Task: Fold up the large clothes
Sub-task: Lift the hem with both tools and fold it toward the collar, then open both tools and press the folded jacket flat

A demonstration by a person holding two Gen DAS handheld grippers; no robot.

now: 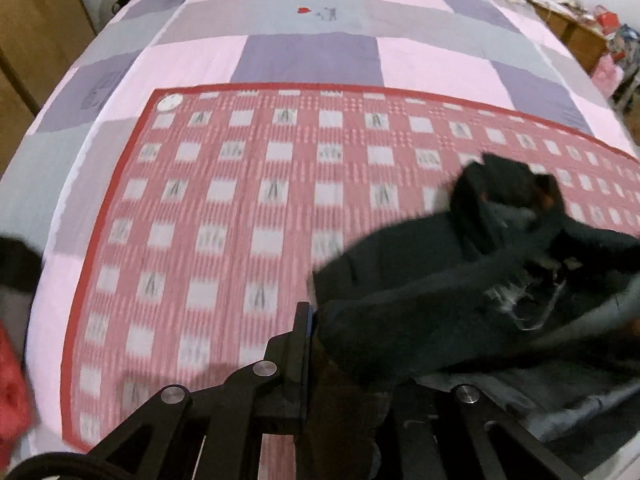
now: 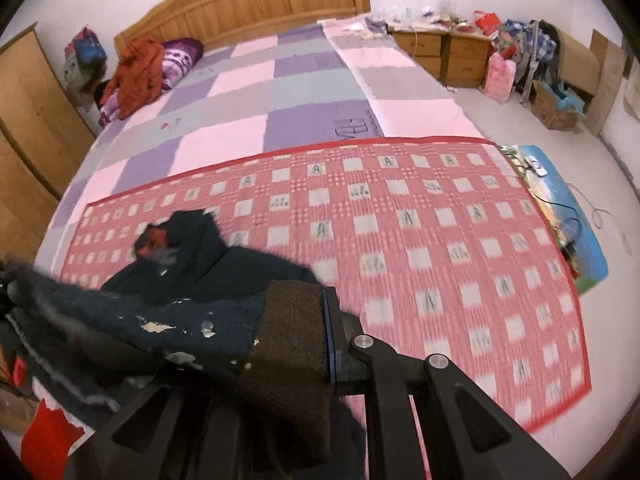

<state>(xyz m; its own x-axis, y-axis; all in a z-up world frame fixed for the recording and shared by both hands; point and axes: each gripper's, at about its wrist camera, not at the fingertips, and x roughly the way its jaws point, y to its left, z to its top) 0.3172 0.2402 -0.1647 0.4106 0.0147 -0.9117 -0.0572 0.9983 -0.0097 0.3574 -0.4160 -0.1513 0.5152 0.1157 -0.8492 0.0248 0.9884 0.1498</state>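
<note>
Your left gripper and right gripper each clamp the dark jacket, which hides each inner finger.

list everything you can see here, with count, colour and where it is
dark garment: one, navy-black, bunched on the near part of the mat, gripped by both grippers
checked mat: one, red and white, spread across the foot of the bed
bedsheet: one, pink, purple and grey squares, covering the bed
headboard: one, wooden, far end of the bed
orange cloth: one, heaped by the pillow end
bedside cabinets: two, wooden, against the far wall
left gripper: one, black, jaws shut on the garment
right gripper: one, black, jaws shut on the garment's brown part
</note>
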